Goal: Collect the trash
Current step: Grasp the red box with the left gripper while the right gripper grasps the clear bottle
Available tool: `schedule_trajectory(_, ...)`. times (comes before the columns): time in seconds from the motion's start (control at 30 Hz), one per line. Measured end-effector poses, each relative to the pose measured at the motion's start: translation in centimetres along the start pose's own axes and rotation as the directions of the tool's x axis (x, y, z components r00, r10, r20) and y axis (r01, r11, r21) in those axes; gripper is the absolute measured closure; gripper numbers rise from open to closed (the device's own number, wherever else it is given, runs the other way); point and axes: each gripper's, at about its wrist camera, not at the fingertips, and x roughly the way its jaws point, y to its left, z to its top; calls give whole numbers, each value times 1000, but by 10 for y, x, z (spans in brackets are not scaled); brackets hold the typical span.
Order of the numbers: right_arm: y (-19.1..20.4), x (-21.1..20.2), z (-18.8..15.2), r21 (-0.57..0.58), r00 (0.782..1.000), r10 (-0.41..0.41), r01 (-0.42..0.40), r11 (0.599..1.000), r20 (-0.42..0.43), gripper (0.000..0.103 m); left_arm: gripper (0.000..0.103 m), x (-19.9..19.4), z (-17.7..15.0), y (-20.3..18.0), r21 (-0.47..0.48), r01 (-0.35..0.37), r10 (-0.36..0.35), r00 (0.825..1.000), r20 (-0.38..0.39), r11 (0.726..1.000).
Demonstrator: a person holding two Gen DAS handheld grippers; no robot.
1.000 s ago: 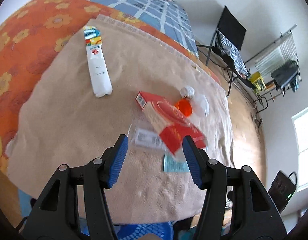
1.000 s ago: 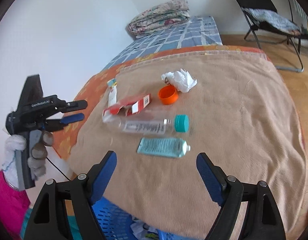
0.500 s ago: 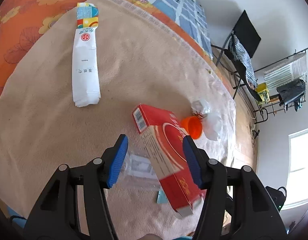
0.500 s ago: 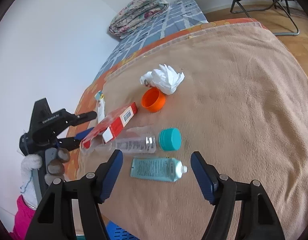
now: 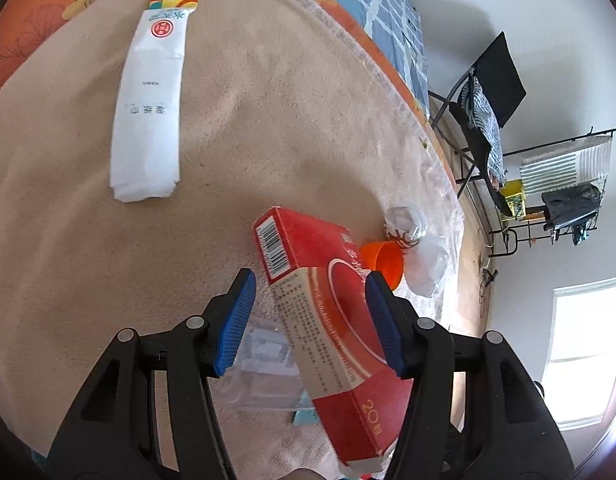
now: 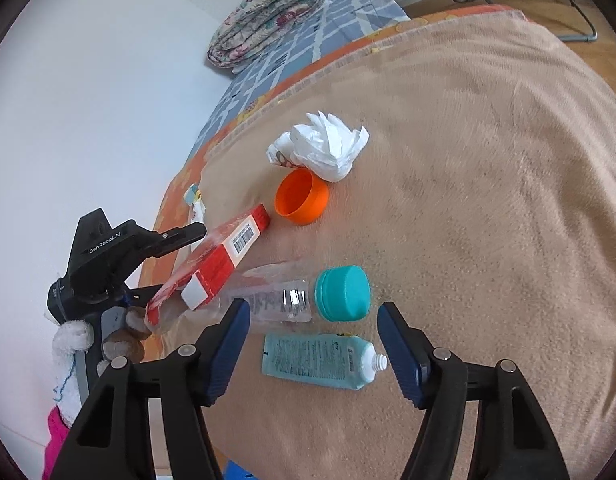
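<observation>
A: We're looking at a tan blanket [image 6: 488,160] spread over the bed, and every bit of rubbish is lying on it. Nothing is looking collected yet.

B: Biggest piece first: the red carton [image 5: 328,320] is leaning across the crushed clear bottle [image 6: 276,296]. The left gripper [image 5: 310,320] is straddling that carton, blue pads either side, but I'm seeing daylight on the left pad, so I'm calling it released, not clamped.

A: And the long white wrapper [image 5: 148,120] is sitting well apart, up toward the orange sheet.

B: Right. Then the right gripper [image 6: 314,344] is closing in as we speak, its jaws narrowing around the teal tube [image 6: 320,360], which is lying between them, cap off. The pads aren't touching it, though.

A: Working down: crumpled white tissue [image 6: 324,148], with the orange cap [image 6: 302,198] just beside it.

B: So six pieces are waiting. I'm judging this as the very start: two grasps are shaping up, none made.
</observation>
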Motion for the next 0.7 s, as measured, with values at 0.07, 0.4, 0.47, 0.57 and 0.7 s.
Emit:
schedule_trajectory(0.07, -3, 3, 1, 15, 1000, 3, -3, 1000, -3, 34, 45, 1, 0, -1, -5, 8, -7, 1000, 2, 1000)
schedule_trajectory(0.4, -25, 18, 2, 125, 997, 83, -83, 989, 2, 45, 47, 7, 0, -2, -10, 19, -19, 1000, 14, 1000)
schedule_trajectory(0.47, -27, 18, 3, 140, 995, 102, -102, 985, 7, 49, 52, 7, 0, -4, -9, 14, -14, 1000, 19, 1000)
schedule_trajectory(0.57, -28, 15, 6, 151, 994, 106, -108, 983, 21, 71, 60, 5, 1, -4, -2, 14, -14, 999, 39, 1000)
schedule_trajectory(0.7, -26, 13, 5, 140, 994, 106, -107, 984, 13, 71, 63, 0, 2, -7, 14, 20, -21, 998, 58, 1000)
